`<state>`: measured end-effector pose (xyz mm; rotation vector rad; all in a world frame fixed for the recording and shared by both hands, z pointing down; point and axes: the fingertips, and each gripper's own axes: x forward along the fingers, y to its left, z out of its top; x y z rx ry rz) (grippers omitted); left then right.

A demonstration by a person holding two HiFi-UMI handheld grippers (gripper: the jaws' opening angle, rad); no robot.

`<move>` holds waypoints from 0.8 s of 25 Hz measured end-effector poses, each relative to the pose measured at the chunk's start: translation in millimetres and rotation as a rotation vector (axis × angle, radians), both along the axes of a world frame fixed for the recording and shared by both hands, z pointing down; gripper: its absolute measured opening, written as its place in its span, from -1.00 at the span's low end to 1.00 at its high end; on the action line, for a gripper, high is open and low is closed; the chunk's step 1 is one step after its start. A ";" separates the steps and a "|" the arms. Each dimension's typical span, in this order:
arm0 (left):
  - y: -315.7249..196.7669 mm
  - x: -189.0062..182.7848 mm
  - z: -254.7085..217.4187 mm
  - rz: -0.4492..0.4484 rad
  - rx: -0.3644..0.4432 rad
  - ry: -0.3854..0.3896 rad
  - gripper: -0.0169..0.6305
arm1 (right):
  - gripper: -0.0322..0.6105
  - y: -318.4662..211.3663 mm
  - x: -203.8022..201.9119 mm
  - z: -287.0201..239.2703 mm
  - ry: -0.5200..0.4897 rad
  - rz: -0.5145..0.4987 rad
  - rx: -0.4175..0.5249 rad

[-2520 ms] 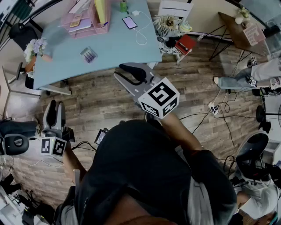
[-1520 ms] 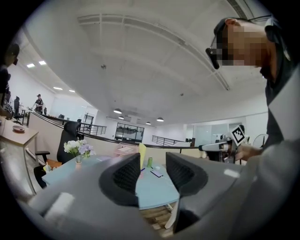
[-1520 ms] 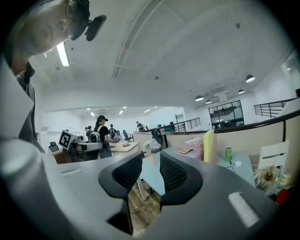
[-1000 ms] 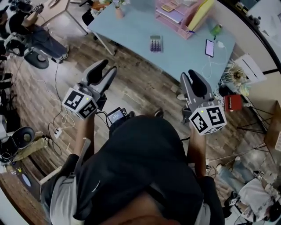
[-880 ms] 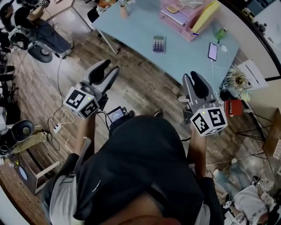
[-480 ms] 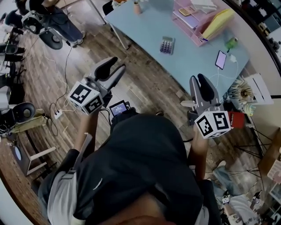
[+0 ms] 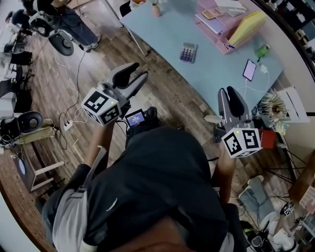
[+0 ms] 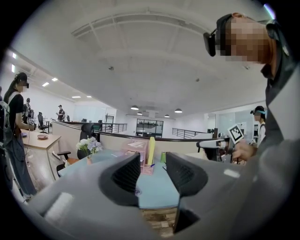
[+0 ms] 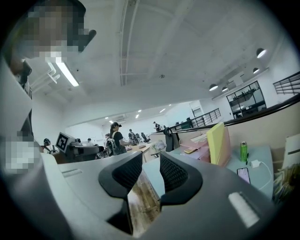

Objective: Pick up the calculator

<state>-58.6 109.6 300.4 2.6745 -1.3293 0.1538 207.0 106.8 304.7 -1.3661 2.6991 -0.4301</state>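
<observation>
A small grey, purple-keyed calculator lies on the light blue rectangular table (near a pink desk tray), well apart from the grey left gripper and grey right gripper, both with jaws parted and empty.

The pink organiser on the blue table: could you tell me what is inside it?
A yellow folder stands in the pink organiser, papers lie on its trays; lower trays are covered.
</observation>
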 end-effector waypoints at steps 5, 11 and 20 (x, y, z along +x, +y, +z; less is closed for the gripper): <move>-23.5 4.5 3.3 0.039 -0.008 0.000 -0.27 | -0.59 -9.8 6.0 2.2 0.005 0.045 -0.020; -73.9 11.0 5.8 0.144 -0.017 0.028 -0.27 | -0.59 -25.1 6.3 2.5 0.032 0.154 -0.038; -151.7 -1.8 17.9 0.261 -0.026 0.092 -0.27 | -0.59 -60.4 -20.7 3.2 0.071 0.270 -0.067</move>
